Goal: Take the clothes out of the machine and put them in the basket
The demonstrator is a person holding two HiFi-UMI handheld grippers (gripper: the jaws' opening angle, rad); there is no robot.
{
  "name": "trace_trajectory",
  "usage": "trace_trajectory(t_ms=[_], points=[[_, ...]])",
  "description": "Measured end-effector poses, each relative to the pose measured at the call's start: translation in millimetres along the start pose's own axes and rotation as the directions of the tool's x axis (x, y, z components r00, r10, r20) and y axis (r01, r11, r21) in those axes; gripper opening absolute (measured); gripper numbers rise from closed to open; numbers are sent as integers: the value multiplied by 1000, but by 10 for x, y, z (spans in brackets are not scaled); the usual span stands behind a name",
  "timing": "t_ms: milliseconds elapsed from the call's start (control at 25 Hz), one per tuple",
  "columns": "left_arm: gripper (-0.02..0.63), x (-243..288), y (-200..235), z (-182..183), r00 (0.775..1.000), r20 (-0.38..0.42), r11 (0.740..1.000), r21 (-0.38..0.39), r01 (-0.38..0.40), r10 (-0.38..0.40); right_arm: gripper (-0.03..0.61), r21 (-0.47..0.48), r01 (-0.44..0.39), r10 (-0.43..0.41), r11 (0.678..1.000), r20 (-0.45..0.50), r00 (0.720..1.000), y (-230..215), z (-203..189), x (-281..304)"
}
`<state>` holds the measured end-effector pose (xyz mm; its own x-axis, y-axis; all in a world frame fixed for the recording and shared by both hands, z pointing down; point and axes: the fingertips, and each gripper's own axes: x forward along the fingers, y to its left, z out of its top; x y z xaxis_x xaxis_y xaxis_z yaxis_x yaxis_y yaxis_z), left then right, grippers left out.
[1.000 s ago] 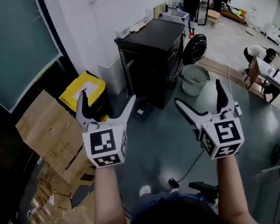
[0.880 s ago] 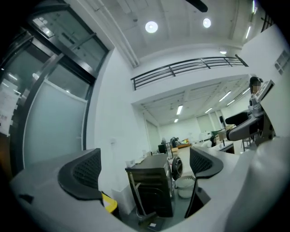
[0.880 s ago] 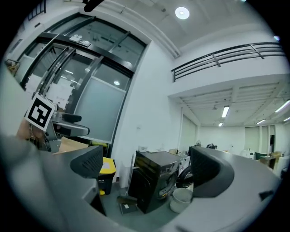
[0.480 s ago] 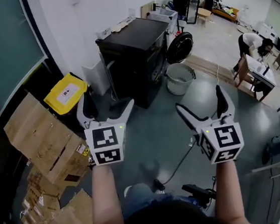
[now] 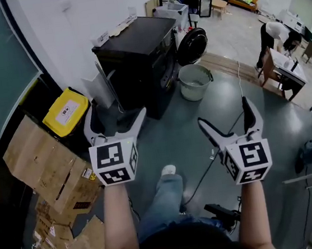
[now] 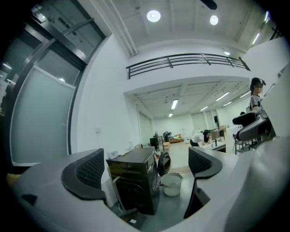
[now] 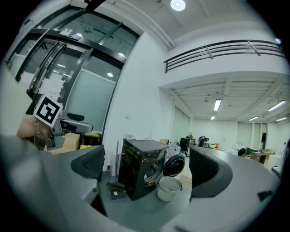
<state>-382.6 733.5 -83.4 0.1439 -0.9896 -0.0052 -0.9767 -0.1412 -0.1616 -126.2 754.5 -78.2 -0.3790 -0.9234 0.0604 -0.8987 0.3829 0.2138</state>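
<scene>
The person has stepped closer to the machine (image 5: 137, 61), its door (image 5: 191, 46) open by the basket (image 5: 194, 81); left gripper (image 5: 115, 113) and right gripper (image 5: 224, 114) gape empty, so the unseen clothes are likely still inside.

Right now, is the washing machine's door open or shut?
Open. The round door stands swung out from the black machine, beside the bucket; the right gripper view shows the drum opening uncovered.
</scene>
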Motion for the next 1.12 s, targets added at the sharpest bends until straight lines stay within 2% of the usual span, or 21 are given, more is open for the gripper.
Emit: trace_trajectory(t_ms=[320,520,680,800,1040,1120], points=[[568,1054,16,-176,999,-18,999,-29,42,-43,566,15,92,-91,996,-54,994,-645,-217,650],[568,1924,164,-232,997,-42,997,-47,69,-71,565,57,90,-86,994,-58,995,-887,-186,1402],[568,2662,261,-258,993,-45,993,-54,107,-110,565,32,130,-127,991,-88,988,-1108,-149,2085],[568,3137,294,-294,988,-49,989,-50,142,-145,565,45,129,-125,991,-75,989,-1192,-130,2488],[568,3742,271,-407,973,-65,975,-35,219,-220,565,42,178,-171,983,-141,975,-1351,-278,2985],[568,3856,248,-416,970,-62,972,-4,235,-234,565,36,194,-186,980,-149,971,-1400,-295,3068]])
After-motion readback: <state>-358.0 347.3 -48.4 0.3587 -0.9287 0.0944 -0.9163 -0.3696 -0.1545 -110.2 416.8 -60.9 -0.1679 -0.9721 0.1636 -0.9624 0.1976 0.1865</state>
